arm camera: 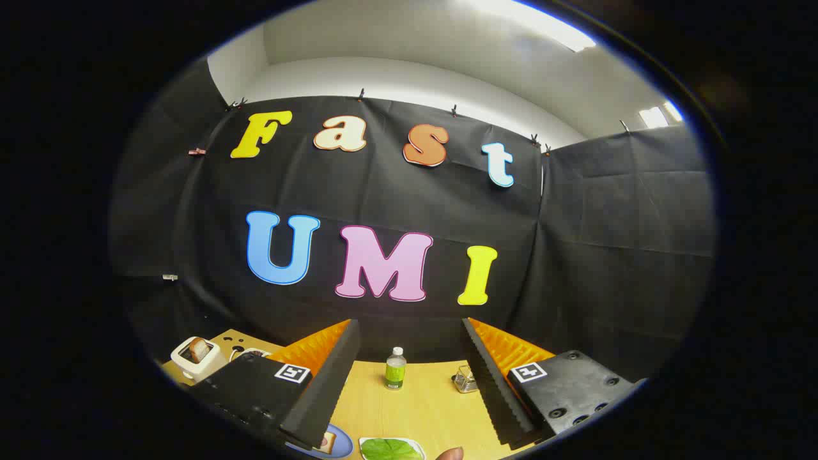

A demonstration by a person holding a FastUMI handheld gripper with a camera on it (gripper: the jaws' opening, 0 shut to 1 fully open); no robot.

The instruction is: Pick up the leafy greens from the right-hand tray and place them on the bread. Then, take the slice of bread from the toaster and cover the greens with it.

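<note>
My gripper [409, 332] is held high above the wooden table [422, 402], open, with nothing between its fingers. Far below them lies a white tray [391, 448] holding a flat leafy green [390, 450]. Just left of it sits a blue plate [337, 442] with a slice of bread [327, 441], partly hidden by the left finger. Off to the left, beyond the left finger, stands a white toaster [195, 358] with a slice of toast [199, 349] sticking up from its slot.
A small bottle [395, 368] with a green label and white cap stands at the table's far side between the fingers. A small metal wire holder [466, 379] sits beside the right finger. A fingertip [451, 453] of a person shows near the tray.
</note>
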